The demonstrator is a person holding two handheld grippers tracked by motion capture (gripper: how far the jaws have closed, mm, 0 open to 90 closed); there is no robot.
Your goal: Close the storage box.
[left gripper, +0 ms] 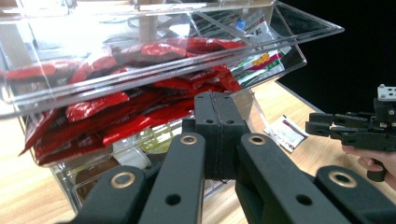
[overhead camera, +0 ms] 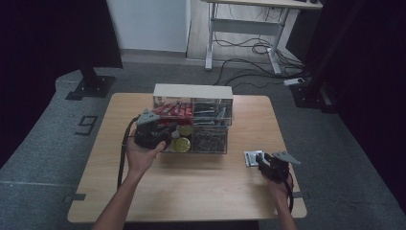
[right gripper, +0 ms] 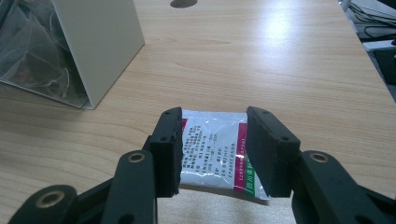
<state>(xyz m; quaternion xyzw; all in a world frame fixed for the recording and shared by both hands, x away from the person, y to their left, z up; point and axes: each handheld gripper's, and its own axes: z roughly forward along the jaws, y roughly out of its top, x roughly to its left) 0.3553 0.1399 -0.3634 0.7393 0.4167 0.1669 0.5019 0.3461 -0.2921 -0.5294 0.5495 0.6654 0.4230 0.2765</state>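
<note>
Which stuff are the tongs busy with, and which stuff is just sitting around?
Busy with: white packet between the open right tongs; clear box of red packets by the shut left tongs.
Sitting around: floor cables, far desk.

A small white foil sachet (right gripper: 215, 154) with printed text and a red-and-green edge lies flat on the light wooden table, near its right side and well apart from the organiser. The clear acrylic compartmented organiser (overhead camera: 193, 120) stands toward the table's back middle. Its upper tray (left gripper: 154, 56), packed with glossy red sachets (left gripper: 121, 105), is tilted.
</note>
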